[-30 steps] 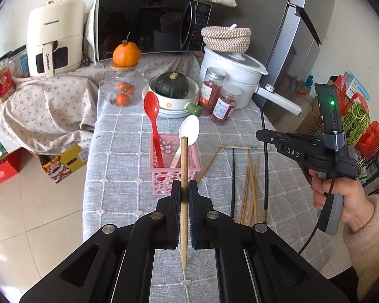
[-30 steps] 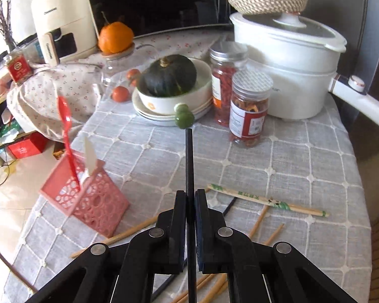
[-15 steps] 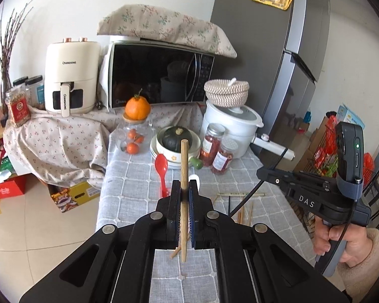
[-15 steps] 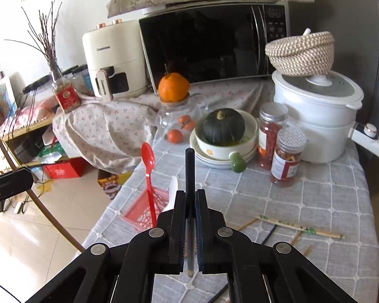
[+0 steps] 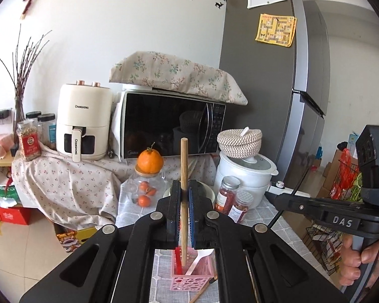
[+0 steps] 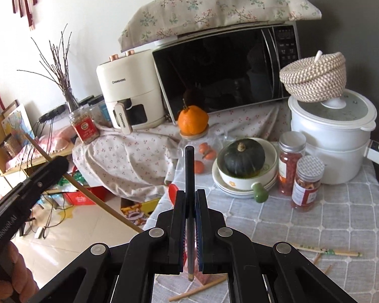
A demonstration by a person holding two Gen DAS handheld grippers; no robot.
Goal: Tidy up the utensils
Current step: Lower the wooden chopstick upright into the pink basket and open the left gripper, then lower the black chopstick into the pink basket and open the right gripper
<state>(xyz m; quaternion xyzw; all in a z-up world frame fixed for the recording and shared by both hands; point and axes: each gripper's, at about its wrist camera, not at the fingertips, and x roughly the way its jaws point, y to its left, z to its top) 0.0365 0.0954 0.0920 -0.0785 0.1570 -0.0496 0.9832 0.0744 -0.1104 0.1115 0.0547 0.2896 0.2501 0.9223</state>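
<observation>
Left wrist view
- Left gripper (image 5: 184, 197): jaws are closed on a wooden chopstick (image 5: 183, 174), which is held upright between the pads.
- Chopstick tip: seen low over the pink basket (image 5: 191, 279); contact with it cannot be told.
- Basket contents: a red spoon (image 5: 177, 260) and a white spoon (image 5: 199, 258) are seen leaning inside.
- Right gripper (image 5: 278, 198): seen from the side, at the right; its jaws cannot be read from here.

Right wrist view
- Right gripper (image 6: 190, 207): jaws are clamped on a black chopstick (image 6: 189, 176), which is held upright.
- Table (image 6: 328, 217): loose chopsticks (image 6: 326, 251) are scattered on the checked cloth.
- Left gripper (image 6: 55, 166): seen at the left, with the wooden chopstick crossing it on a slant.
- Behind: a green pumpkin (image 6: 243, 157) is sat in a bowl.
</observation>
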